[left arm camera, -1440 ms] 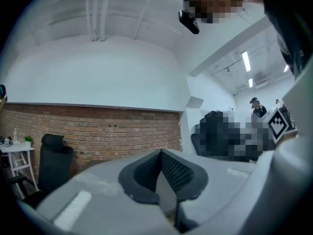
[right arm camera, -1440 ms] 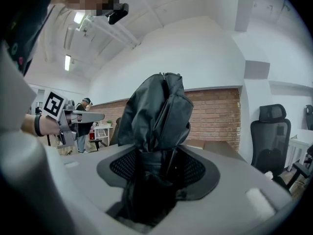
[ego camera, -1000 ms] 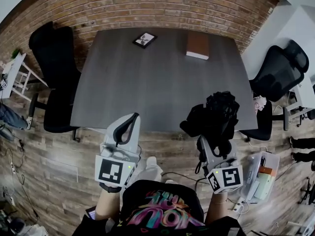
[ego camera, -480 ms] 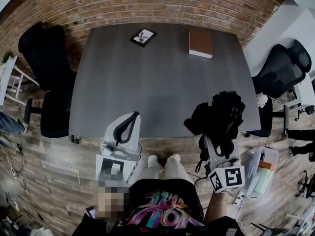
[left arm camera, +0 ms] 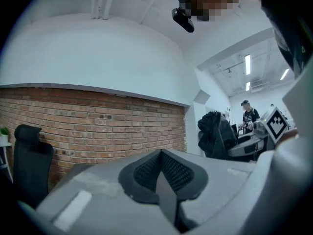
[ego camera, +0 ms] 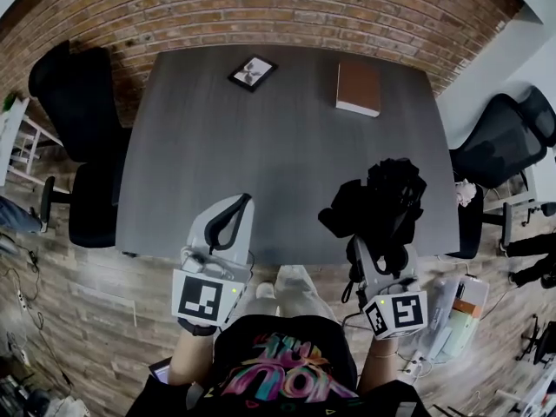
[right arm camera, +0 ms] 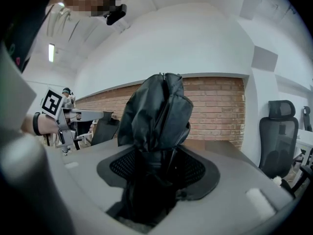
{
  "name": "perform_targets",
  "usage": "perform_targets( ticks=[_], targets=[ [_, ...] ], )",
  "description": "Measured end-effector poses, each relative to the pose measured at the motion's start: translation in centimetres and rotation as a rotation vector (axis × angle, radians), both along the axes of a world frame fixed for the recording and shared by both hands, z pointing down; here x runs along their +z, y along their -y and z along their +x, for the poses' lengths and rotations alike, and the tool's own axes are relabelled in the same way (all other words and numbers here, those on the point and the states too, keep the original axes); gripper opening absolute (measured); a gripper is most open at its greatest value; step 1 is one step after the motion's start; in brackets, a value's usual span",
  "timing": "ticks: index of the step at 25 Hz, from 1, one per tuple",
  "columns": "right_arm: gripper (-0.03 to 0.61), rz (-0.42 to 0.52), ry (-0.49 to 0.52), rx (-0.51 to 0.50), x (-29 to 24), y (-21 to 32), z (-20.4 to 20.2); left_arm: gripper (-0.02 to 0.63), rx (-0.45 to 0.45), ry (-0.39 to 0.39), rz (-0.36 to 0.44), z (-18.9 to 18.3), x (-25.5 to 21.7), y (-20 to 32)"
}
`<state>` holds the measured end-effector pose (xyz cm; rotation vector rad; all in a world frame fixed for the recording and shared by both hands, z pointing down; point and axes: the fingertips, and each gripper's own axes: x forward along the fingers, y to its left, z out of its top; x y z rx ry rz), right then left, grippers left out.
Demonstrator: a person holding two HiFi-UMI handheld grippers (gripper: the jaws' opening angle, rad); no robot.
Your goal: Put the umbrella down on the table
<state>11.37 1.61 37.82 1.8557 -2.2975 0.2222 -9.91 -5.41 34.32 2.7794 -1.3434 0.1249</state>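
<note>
**Right gripper** [ego camera: 375,252]: the jaws stand wide and are clamped on the umbrella [ego camera: 382,200], a black folded bundle. The right gripper view shows the fabric filling the gap between both pads. It rises above the jaw tips, bunched and creased.

**Umbrella, location:** in the head view it is at about 4 o'clock on the table [ego camera: 261,155], at the near edge. Part of it lies over the grey top and part hangs past the edge. No view shows whether it touches the top.

**Left gripper** [ego camera: 231,224]: the jaws are together. The left gripper view shows the pads meeting along one line with nothing between them. It is at about 7 o'clock on the table with its tips just over the near edge, well apart from the umbrella. The same view shows the umbrella off at 2 o'clock, sticking up from the right gripper.

**Table top:** a frame [ego camera: 253,72] lies flat between 11 and 12 o'clock near the far edge. A book [ego camera: 358,88] lies flat between 1 and 2 o'clock. The two are well apart, and both are well apart from the umbrella.

**Surroundings:** a brick wall [ego camera: 287,7] runs beyond the table at 12 o'clock. One chair [ego camera: 74,102] stands off the table at 9 o'clock. A second chair [ego camera: 499,146] stands at 3 o'clock, near the umbrella's side of the table.
</note>
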Motion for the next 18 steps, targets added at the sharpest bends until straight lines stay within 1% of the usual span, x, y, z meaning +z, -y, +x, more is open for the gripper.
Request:
perform_targets(
  ticks=[4, 11, 18],
  targets=[
    [0.233, -0.003, -0.002, -0.018, 0.0, 4.0, 1.6, 0.002, -0.011, 0.006, 0.0, 1.9, -0.2, 3.4],
    [0.233, 0.001, 0.008, -0.067, -0.4, 10.3, 4.5, 0.002, -0.067, 0.016, 0.015, 4.3, -1.2, 8.7],
    [0.233, 0.03, 0.014, -0.114, -1.5, 14.1, 5.8, 0.002, -0.096, 0.016, 0.036, 5.8, -1.8, 11.5]
  ],
)
